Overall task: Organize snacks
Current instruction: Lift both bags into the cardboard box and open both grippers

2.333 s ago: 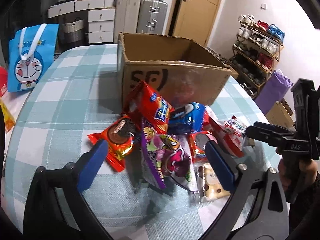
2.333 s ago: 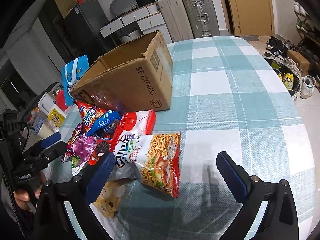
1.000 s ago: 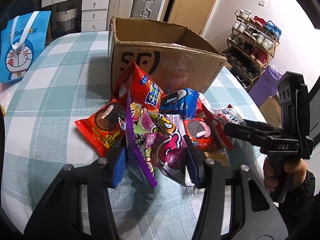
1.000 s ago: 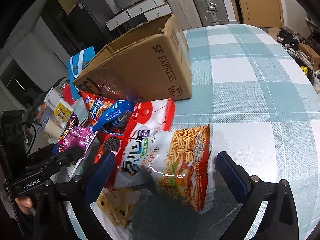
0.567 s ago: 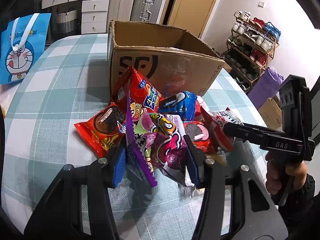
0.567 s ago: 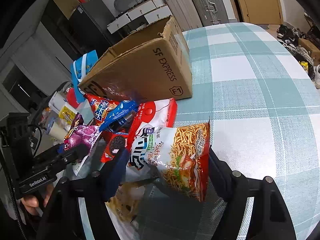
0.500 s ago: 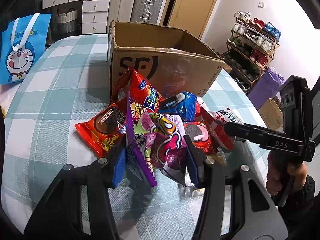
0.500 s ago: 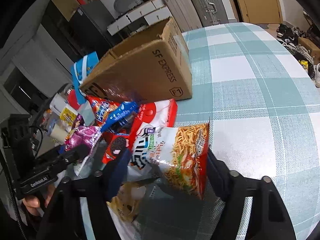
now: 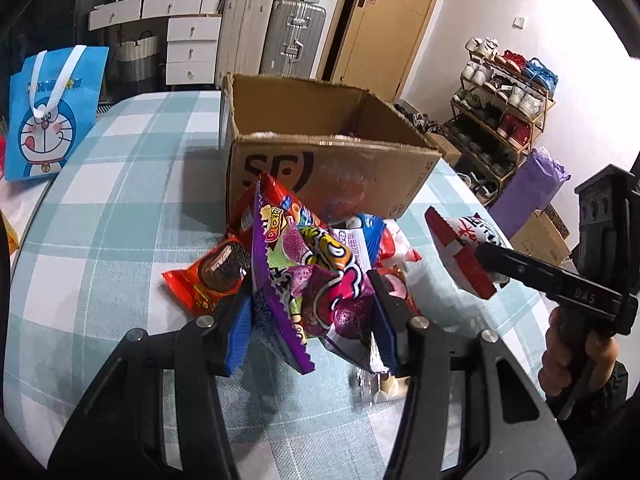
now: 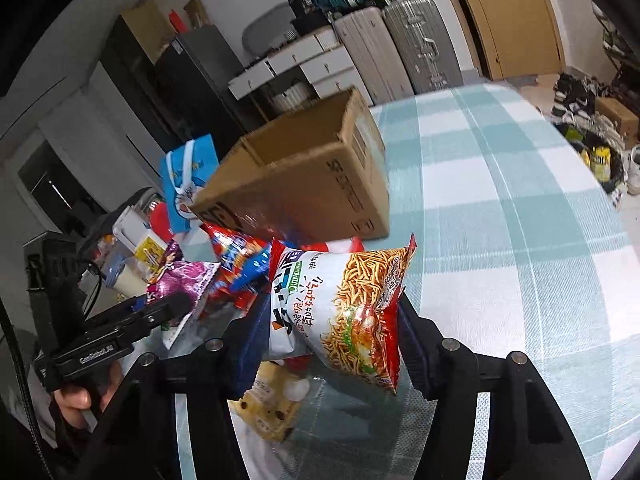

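The open brown cardboard box [image 9: 328, 168] lies ahead of both: left gripper [image 9: 312, 316] clamps a crinkled purple candy bag [image 9: 308, 276], right gripper [image 10: 328, 332], jaws just closing, pinches a white-and-red noodle-snack bag [image 10: 344, 312].

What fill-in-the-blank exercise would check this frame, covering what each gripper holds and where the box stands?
1. The left gripper is shut on a ____ candy bag.
2. The right gripper is shut on a bag of ____, its jaws having just been closing.
3. The cardboard box stands on the checked table with its top ____.
4. A blue cartoon ____ stands at the table's far left edge.

Missing words: purple; noodles; open; bag
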Demonstrator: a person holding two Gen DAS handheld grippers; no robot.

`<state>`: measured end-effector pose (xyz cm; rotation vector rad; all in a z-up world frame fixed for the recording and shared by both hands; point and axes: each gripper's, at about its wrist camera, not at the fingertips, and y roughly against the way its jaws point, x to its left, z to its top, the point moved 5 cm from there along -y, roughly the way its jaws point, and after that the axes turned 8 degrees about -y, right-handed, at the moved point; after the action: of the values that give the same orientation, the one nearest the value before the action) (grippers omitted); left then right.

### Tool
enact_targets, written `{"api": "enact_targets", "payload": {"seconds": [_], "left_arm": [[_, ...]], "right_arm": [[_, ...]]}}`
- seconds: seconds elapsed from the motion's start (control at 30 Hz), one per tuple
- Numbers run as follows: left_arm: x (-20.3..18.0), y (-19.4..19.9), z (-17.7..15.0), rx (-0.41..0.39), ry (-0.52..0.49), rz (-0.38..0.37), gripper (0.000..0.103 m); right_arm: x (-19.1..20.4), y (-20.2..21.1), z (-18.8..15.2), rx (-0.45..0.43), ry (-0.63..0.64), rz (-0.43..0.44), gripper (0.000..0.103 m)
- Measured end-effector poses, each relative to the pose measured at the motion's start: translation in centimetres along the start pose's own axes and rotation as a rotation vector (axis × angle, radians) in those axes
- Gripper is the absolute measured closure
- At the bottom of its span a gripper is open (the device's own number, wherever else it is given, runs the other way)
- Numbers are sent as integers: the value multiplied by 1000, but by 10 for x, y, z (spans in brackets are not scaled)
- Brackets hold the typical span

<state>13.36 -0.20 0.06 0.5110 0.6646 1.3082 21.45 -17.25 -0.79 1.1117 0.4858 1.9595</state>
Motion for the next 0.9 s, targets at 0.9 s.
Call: {"api": "enact_targets", "payload": {"seconds": [0.9], "left_arm": [[4, 34, 105, -168, -5, 68, 55]], "right_arm": [[72, 5, 83, -141, 175, 51, 43]]}}
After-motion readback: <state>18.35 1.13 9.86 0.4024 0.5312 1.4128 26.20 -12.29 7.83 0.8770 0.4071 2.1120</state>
